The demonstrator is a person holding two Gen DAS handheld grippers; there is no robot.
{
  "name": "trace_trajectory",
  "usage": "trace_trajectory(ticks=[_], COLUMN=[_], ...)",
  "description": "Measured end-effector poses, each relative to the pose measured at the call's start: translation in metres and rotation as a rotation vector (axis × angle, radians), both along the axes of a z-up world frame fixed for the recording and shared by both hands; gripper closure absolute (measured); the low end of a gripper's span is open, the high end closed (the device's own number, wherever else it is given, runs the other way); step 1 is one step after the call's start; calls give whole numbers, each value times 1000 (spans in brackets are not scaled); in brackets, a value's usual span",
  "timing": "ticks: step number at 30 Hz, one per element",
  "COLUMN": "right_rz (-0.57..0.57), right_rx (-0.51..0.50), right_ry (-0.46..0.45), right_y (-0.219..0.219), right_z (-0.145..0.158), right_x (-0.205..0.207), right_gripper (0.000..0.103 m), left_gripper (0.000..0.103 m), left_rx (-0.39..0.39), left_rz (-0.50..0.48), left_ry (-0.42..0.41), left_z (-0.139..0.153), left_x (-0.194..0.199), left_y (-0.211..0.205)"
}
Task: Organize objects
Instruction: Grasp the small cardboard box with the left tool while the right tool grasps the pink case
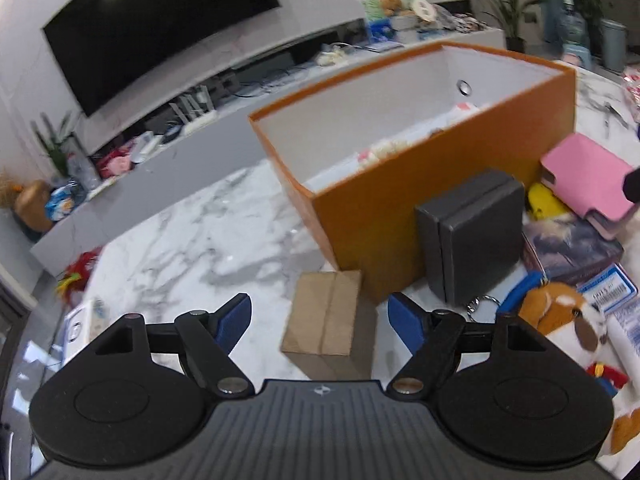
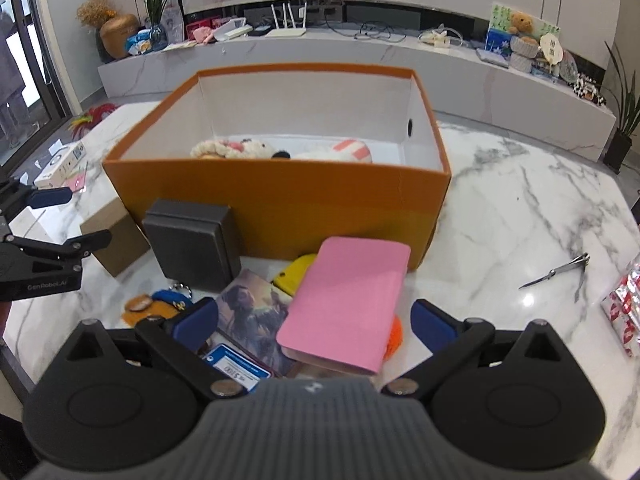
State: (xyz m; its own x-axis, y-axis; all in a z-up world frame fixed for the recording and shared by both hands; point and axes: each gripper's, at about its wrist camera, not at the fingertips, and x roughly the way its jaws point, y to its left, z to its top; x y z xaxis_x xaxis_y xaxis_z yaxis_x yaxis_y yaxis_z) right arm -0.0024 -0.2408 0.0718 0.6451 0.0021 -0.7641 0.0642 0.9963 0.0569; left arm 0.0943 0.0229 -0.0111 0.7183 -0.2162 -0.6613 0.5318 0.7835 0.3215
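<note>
Open orange box [image 2: 280, 200], plush toys [image 2: 240, 148] inside

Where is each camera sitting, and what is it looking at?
Left wrist: rides the left gripper, open, looking down at a brown cardboard box beside the orange box.
Right wrist: rides the right gripper, open, over a pink case; the left gripper shows at its left edge.
Shared: orange box, dark grey box, marble table.
</note>
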Motion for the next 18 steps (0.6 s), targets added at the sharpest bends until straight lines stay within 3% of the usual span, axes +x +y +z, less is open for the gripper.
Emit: trace_trajectory(ticks=[9, 11, 16, 18], right_rz=[-3, -15, -69, -88], right_rx=[41, 54, 64, 50], right_ry=[33, 42, 58, 60], right_y=[-14, -20, -26, -24], right_z=[-17, -23, -36, -40], right_x=[12, 14, 20, 24], right_gripper=[1, 1, 1, 1], left_gripper=[14, 18, 19, 25], left_rx=[-71, -84, -55, -46], left_rz=[12, 21, 33, 52], left_ry=[115, 146, 156, 162], left_z=[-20, -22, -28, -30], left_x=[31, 36, 37, 39], left_y=[14, 14, 8, 6])
